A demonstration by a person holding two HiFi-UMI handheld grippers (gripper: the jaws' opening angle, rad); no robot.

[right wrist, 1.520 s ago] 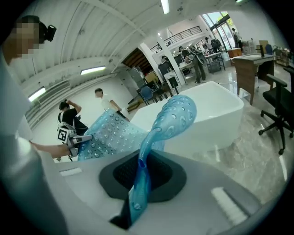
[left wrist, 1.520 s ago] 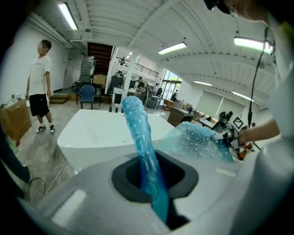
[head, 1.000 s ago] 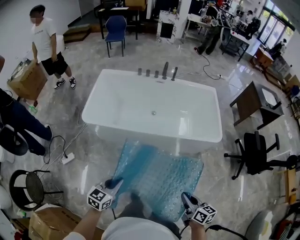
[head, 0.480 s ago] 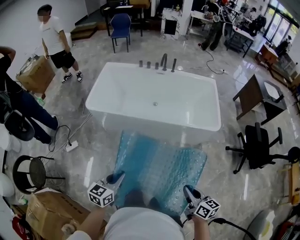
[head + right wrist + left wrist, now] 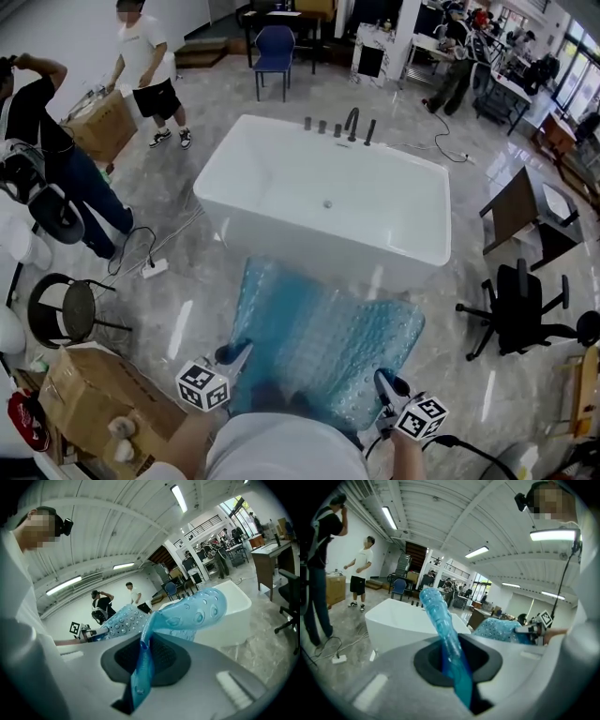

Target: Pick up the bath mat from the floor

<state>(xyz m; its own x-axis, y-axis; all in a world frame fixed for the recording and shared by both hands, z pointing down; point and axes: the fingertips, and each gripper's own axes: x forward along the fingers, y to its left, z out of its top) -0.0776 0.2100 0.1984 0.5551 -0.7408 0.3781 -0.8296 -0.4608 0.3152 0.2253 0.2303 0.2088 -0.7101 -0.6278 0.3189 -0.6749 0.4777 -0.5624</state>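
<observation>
Now we hold the blue, bubble-studded bath mat [image 5: 323,347] by its near edge, one corner in each tool. That gripped edge runs from left to right in front of us, and the sheet stretches away toward the white bathtub [image 5: 328,202], its far edge lying close to the tub's near wall. The far right corner sits nearer to us than the far left one, so the mat lies slightly skewed over the marble floor [image 5: 187,309]. From the steep head view we cannot tell which side is the longer, nor whether the far edge touches the floor. The left tool [image 5: 238,352] has its jaws nearly together, pinching a folded strip of mat [image 5: 440,620] that rises out between them. The right tool [image 5: 382,380] is just as narrow, clamped on its own corner [image 5: 197,609], which curls over forward.
</observation>
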